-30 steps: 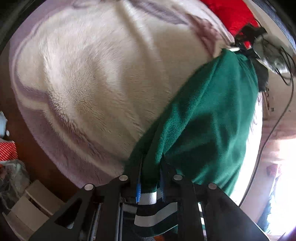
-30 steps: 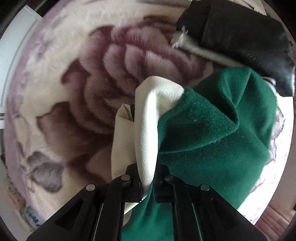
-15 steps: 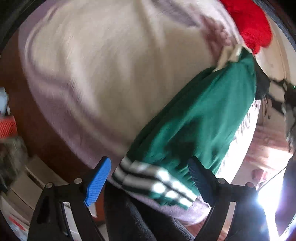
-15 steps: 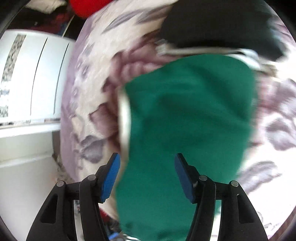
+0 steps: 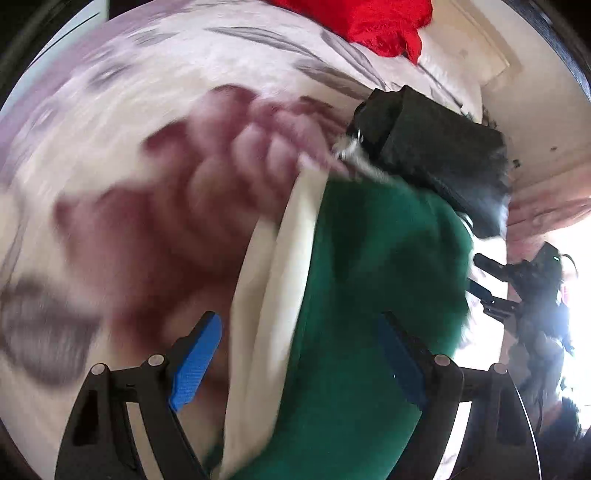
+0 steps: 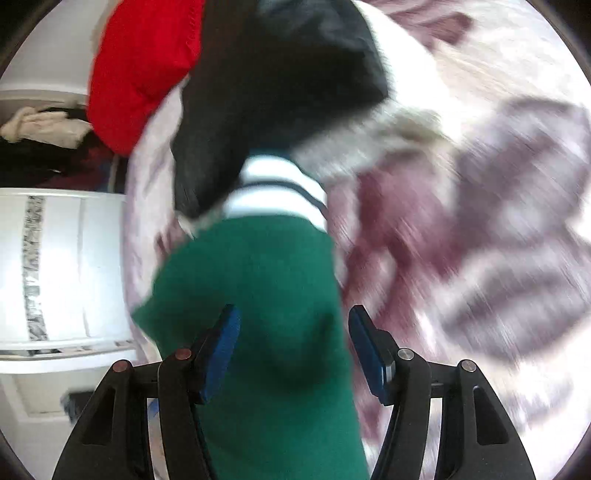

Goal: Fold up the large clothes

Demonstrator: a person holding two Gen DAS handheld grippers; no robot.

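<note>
A green garment (image 5: 369, 295) with a cream lining (image 5: 280, 295) lies folded on the floral blanket (image 5: 129, 221). My left gripper (image 5: 299, 362) hovers above it, open, its blue pads wide apart and touching no cloth. In the right wrist view the same green garment (image 6: 266, 295) shows its white and dark striped band (image 6: 273, 184) at the far end. My right gripper (image 6: 293, 350) is open over it, with nothing pressed between the pads. The right gripper (image 5: 474, 271) also shows at the garment's right edge in the left wrist view. Both views are blurred.
A black garment (image 5: 436, 147) lies just beyond the green one, and its edge (image 6: 277, 74) overlaps the striped band. A red garment (image 5: 369, 22) sits further back. A white cabinet (image 6: 66, 258) stands left of the bed. The floral blanket (image 6: 480, 221) stretches away to the right.
Both grippers were shut on the green garment a second ago. They have let go, opened wide and swung across above it. The garment now lies on the blanket.
</note>
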